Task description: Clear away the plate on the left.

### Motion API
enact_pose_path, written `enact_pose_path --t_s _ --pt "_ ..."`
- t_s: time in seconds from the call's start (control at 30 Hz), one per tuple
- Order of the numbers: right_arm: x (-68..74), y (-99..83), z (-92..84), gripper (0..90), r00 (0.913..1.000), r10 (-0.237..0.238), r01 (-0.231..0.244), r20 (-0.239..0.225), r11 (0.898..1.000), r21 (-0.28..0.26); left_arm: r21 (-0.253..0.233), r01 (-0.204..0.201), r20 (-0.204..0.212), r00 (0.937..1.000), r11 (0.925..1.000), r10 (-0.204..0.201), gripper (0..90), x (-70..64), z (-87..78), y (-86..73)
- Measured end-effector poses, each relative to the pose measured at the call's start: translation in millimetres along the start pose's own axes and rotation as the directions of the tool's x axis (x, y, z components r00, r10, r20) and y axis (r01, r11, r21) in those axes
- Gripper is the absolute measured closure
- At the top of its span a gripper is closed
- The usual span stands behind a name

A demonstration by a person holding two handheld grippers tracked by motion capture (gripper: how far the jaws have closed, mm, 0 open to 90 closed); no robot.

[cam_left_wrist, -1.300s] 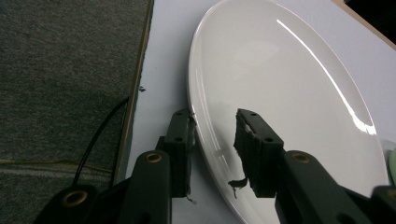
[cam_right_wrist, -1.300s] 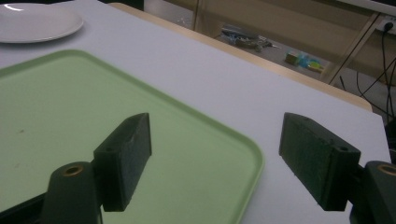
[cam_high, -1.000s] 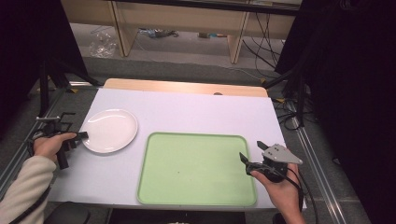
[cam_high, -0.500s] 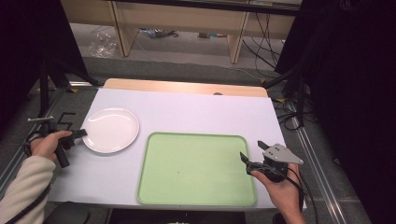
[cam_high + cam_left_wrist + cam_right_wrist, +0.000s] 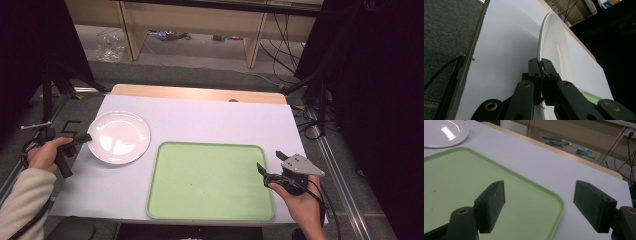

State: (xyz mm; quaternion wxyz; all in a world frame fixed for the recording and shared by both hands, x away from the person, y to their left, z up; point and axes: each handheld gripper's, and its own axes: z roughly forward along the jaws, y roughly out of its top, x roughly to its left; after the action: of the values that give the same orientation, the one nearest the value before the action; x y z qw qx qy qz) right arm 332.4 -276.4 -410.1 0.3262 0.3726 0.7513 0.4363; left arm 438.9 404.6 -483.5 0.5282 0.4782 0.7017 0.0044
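Note:
A white plate (image 5: 119, 137) rests on the white tabletop at the left, beside a light green tray (image 5: 210, 181). My left gripper (image 5: 85, 137) is shut on the plate's left rim; in the left gripper view its jaws pinch the plate (image 5: 554, 47) edge at the left gripper (image 5: 540, 66) tips. My right gripper (image 5: 270, 165) is held open above the tray's right edge with nothing between its jaws. In the right gripper view the right gripper (image 5: 540, 200) spans the tray (image 5: 459, 187) corner, and the plate (image 5: 444, 132) lies at the top left.
The table (image 5: 215, 120) has a wooden strip along its far edge. Dark stands and cables flank both sides. Shelving and clutter lie on the floor beyond.
The plate, held by my left gripper, has shifted slightly right toward the tray. My right gripper has stayed nearly still.

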Motion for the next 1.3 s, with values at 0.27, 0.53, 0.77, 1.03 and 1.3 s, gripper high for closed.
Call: enact_pose_path --t_s 0.27,0.53,0.77,1.03,1.3 --pt "-0.4 0.1 -0.7 26.1 1.0 0.001 -0.001 -0.002 1.0 0.005 0.001 0.042 0.023 0.9988 0.9991 -0.042 87.3 1.1 -0.2 -0.4" --pt "0.2 0.5 -0.8 26.1 1.0 0.003 -0.003 -0.003 1.0 0.003 -0.017 0.07 0.059 0.9959 0.9974 -0.069 87.0 5.3 -1.3 -1.8" --pt "-0.3 0.5 -1.3 26.1 1.0 -0.001 0.001 0.001 1.0 0.004 -0.008 0.099 0.053 0.9937 0.995 -0.099 86.8 6.0 -3.4 -1.8" --pt "-0.3 0.5 -1.2 26.1 1.0 -0.001 0.001 0.001 1.0 0.004 -0.033 0.117 0.102 0.9883 0.9925 -0.114 86.7 4.3 -3.6 -1.9" --pt "-0.5 0.1 -0.8 26.1 1.0 0.001 -0.001 0.001 1.0 0.003 -0.032 0.114 0.093 0.9895 0.993 -0.111 86.5 0.2 -5.3 -1.2"
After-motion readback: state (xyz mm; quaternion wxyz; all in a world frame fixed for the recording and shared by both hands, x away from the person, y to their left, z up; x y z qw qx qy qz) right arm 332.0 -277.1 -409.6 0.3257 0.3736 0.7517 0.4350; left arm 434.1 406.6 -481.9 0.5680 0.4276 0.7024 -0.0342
